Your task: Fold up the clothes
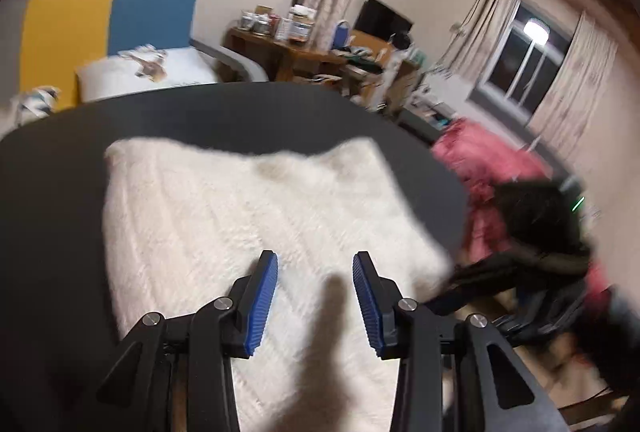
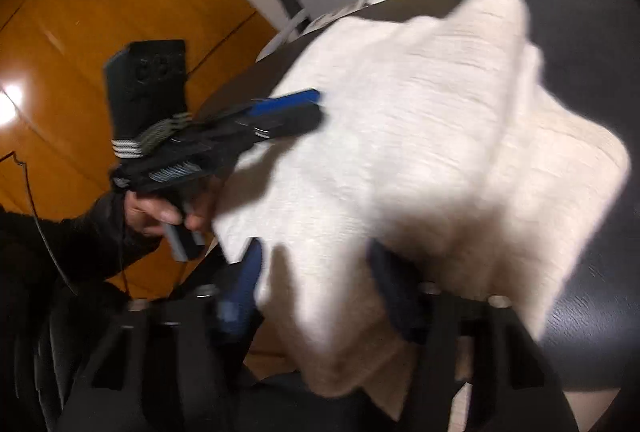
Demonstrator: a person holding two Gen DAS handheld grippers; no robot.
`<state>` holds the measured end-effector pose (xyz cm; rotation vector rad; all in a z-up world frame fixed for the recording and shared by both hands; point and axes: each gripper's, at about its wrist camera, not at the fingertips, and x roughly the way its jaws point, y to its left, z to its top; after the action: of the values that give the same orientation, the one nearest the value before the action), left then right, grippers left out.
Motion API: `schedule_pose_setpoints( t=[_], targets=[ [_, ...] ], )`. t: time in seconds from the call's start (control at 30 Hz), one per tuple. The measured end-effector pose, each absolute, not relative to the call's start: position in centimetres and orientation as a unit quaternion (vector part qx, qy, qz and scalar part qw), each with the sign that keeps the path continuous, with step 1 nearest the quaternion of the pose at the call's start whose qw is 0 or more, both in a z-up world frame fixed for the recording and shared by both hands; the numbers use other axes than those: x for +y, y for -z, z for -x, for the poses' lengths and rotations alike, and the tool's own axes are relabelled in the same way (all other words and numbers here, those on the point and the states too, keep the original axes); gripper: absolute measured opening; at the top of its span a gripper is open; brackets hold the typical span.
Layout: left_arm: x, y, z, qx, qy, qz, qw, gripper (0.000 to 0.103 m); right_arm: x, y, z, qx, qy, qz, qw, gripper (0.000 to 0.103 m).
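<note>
A white fluffy garment (image 1: 248, 200) lies spread on the round dark table (image 1: 240, 108). My left gripper (image 1: 314, 260) hovers open over the garment's near part, with nothing between its blue pads (image 1: 264, 296). In the right wrist view the same gripper (image 2: 308, 108) reaches in from the left over the cloth's edge, held by a hand (image 2: 160, 212). My right gripper (image 2: 316, 248) is at the near edge of the garment (image 2: 400, 132). A thick fold fills the gap between its fingers and drapes over the right one. This view is blurred.
A pink garment (image 1: 480, 160) and a dark one (image 1: 540, 216) lie heaped off the table's right side. Behind the table are a bed with a white pillow (image 1: 148, 72) and a cluttered wooden desk (image 1: 304, 52). Orange wood flooring (image 2: 80, 32) shows on the left.
</note>
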<state>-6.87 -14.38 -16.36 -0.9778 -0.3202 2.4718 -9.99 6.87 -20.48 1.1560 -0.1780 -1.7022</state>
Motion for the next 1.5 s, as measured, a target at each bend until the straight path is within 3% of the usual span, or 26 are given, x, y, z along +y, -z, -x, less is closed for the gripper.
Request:
schedule_pose_setpoints(
  t=[0.1, 0.17, 0.2, 0.3, 0.43, 0.63, 0.7, 0.73, 0.8, 0.83, 0.97, 1.1, 1.2, 1.27, 1.37, 1.5],
  targets=[
    [-15.4, 14.3, 8.1, -0.106, -0.913, 0.324, 0.223, 0.040, 7.7, 19.6, 9.8, -0.075, 0.710, -0.480, 0.510, 0.055],
    [-15.9, 14.0, 9.6, -0.110, -0.911, 0.325, 0.229, 0.040, 8.6, 18.0, 9.7, -0.080, 0.712, -0.465, 0.519, 0.071],
    [-15.9, 14.0, 10.4, -0.114, -0.908, 0.329, 0.235, 0.040, 9.2, 17.2, 9.9, -0.088, 0.720, -0.451, 0.521, 0.073],
    [-14.6, 14.7, 12.5, -0.092, -0.904, 0.342, 0.241, 0.040, 11.6, 15.1, 11.7, -0.145, 0.739, -0.408, 0.517, 0.073],
    [-12.2, 16.1, 14.4, -0.075, -0.890, 0.369, 0.257, 0.039, 14.8, 14.7, 15.7, -0.218, 0.760, -0.385, 0.476, 0.082],
    [-9.8, 17.5, 13.5, -0.048, -0.875, 0.372, 0.305, 0.039, 13.1, 17.4, 20.6, -0.221, 0.755, -0.426, 0.447, 0.082],
    [-10.2, 17.7, 13.6, -0.062, -0.872, 0.372, 0.313, 0.039, 12.0, 17.6, 21.6, -0.208, 0.755, -0.431, 0.448, 0.079],
    [-10.4, 17.7, 13.6, -0.070, -0.870, 0.373, 0.314, 0.039, 11.6, 17.8, 21.7, -0.203, 0.755, -0.432, 0.450, 0.074],
    [-10.6, 17.8, 13.6, -0.078, -0.869, 0.372, 0.317, 0.039, 11.3, 18.2, 21.1, -0.188, 0.756, -0.433, 0.453, 0.054],
    [-10.5, 17.8, 13.5, -0.077, -0.869, 0.371, 0.318, 0.039, 11.1, 18.4, 21.3, -0.185, 0.758, -0.437, 0.448, 0.036],
    [-10.2, 16.6, 13.2, -0.069, -0.875, 0.356, 0.321, 0.039, 10.0, 19.9, 22.3, -0.177, 0.756, -0.461, 0.430, 0.024],
    [-9.4, 13.9, 12.9, -0.069, -0.882, 0.317, 0.342, 0.040, 11.1, 17.6, 20.8, -0.182, 0.776, -0.426, 0.429, 0.020],
    [-7.9, 16.2, 14.3, -0.057, -0.866, 0.361, 0.343, 0.040, 12.5, 16.7, 19.5, -0.194, 0.790, -0.403, 0.420, 0.020],
    [-6.6, 19.0, 15.3, -0.050, -0.845, 0.413, 0.335, 0.039, 13.4, 19.2, 19.5, -0.216, 0.780, -0.433, 0.396, 0.020],
    [-5.2, 18.8, 14.5, -0.016, -0.851, 0.399, 0.340, 0.044, 14.4, 23.3, 19.6, -0.265, 0.761, -0.454, 0.380, 0.017],
    [-5.0, 19.0, 14.7, -0.013, -0.848, 0.406, 0.341, 0.046, 14.6, 22.9, 19.4, -0.261, 0.770, -0.442, 0.379, 0.020]
  ],
)
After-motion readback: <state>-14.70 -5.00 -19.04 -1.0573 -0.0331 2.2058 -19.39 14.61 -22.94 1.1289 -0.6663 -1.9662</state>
